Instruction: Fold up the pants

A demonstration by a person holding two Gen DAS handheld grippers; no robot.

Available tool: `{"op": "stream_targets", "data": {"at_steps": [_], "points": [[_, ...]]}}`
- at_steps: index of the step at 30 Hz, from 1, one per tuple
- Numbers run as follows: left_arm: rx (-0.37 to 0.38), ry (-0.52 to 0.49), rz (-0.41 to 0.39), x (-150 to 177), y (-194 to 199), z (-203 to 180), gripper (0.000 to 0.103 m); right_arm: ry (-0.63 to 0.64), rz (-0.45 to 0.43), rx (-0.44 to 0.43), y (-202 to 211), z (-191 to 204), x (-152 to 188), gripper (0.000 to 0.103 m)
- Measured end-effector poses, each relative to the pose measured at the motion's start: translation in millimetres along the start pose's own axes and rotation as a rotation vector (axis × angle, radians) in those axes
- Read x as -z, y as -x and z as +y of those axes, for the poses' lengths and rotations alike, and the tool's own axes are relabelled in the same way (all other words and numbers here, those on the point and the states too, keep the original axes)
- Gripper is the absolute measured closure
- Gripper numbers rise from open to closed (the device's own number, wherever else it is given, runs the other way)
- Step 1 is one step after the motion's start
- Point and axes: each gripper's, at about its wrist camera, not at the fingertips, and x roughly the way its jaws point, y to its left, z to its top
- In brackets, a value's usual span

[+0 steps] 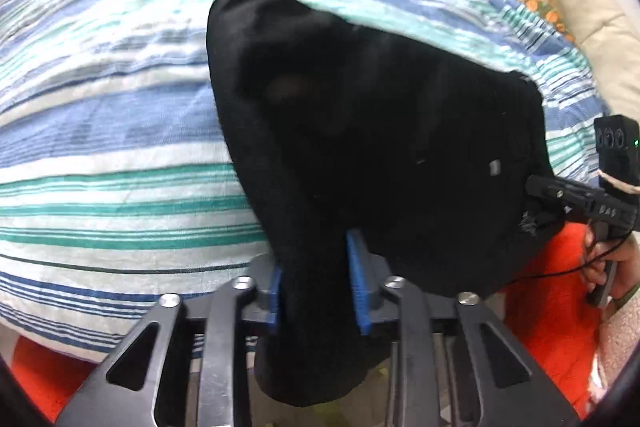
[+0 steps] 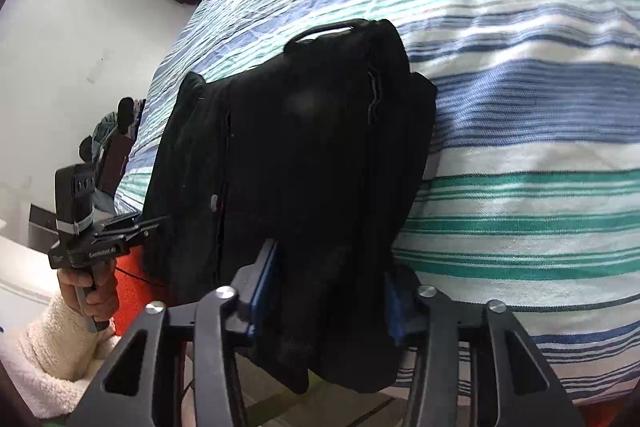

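The pants (image 1: 380, 147) are black, of a soft, thick-looking cloth, and already doubled over into a bunched, roughly rectangular bundle with several layers stacked unevenly. A stitched seam runs along one folded edge, and a small pale tag or button shows on the dark cloth. Most of the bundle rests on the blue, green and white striped bed (image 1: 100, 147), reaching toward its middle, while the near end hangs off the bed's edge in loose folds. In the right wrist view the pants (image 2: 304, 155) show a dark loop sticking up at their far end.
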Motion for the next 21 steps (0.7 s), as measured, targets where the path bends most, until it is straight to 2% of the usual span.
{"op": "stream_targets", "data": {"at_steps": [4,8,11,14,16,17,18,20,21], "points": [[0.080,0.002,-0.102,-24.7,47.4,-0.2,0.083,0.108,-0.044,-0.019,21.8,37.6,-21.1,0.070],[0.072,-0.025,-0.214,-66.6,87.6,3.5,0.083,0.192,-0.106,-0.062,34.9,72.3,-58.4,0.071],[0.018,-0.041,-0.295,-108.7,101.7,13.5,0.083,0.247,-0.157,-0.060,33.7,88.8,-105.2,0.071],[-0.065,-0.041,-0.348,-143.7,92.5,27.4,0.082,0.246,-0.207,-0.035,14.2,91.1,-156.9,0.070],[-0.128,-0.030,-0.316,-160.7,67.2,44.0,0.074,0.231,-0.208,0.003,-7.6,78.6,-184.1,0.067],[-0.178,-0.024,-0.286,-160.9,50.4,53.2,0.071,0.212,-0.164,0.037,-24.4,68.2,-195.9,0.061],[-0.230,-0.023,-0.255,-158.5,37.0,58.7,0.071,0.192,-0.112,0.103,-38.4,56.5,-206.7,0.059],[-0.352,-0.048,-0.207,-136.9,16.4,59.8,0.073,0.174,-0.037,0.294,-55.3,35.5,-203.6,0.057],[-0.376,-0.064,-0.211,-121.6,16.7,59.1,0.068,0.183,-0.030,0.358,-53.4,30.9,-194.2,0.057]]}}
